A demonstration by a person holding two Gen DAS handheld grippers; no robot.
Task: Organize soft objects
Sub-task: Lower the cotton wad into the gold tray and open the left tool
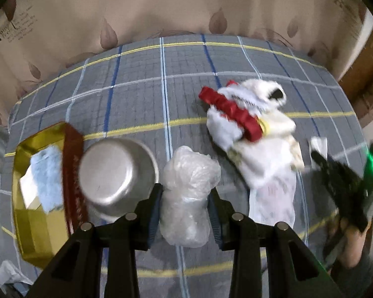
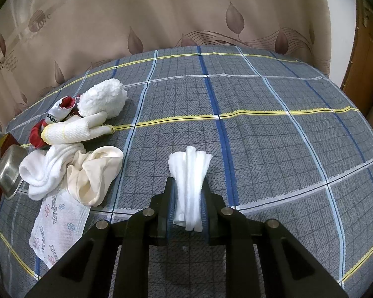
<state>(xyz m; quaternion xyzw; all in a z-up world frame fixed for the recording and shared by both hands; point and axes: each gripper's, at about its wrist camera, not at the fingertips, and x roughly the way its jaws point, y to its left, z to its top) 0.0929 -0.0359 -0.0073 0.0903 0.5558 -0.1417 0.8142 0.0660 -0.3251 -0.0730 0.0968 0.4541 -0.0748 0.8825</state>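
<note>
My left gripper (image 1: 185,193) is shut on a crumpled clear plastic bag (image 1: 189,173), held above the checked bedspread (image 1: 136,94). My right gripper (image 2: 187,198) is shut on a folded white cloth pad (image 2: 190,173); it also shows in the left wrist view (image 1: 335,168) at the far right. A pile of soft things lies on the bed: a white fluffy plush (image 2: 102,99), a red band (image 1: 232,110), a rolled white bandage (image 2: 67,131), a white sock (image 2: 44,171), a cream cloth (image 2: 97,173) and a printed tissue pack (image 2: 57,226).
A steel bowl (image 1: 116,173) sits left of the plastic bag, next to a gold and red box (image 1: 37,198) holding a light blue cloth (image 1: 47,173). A beige leaf-print curtain (image 2: 186,12) hangs behind the bed. A wooden door (image 2: 368,74) stands at the right.
</note>
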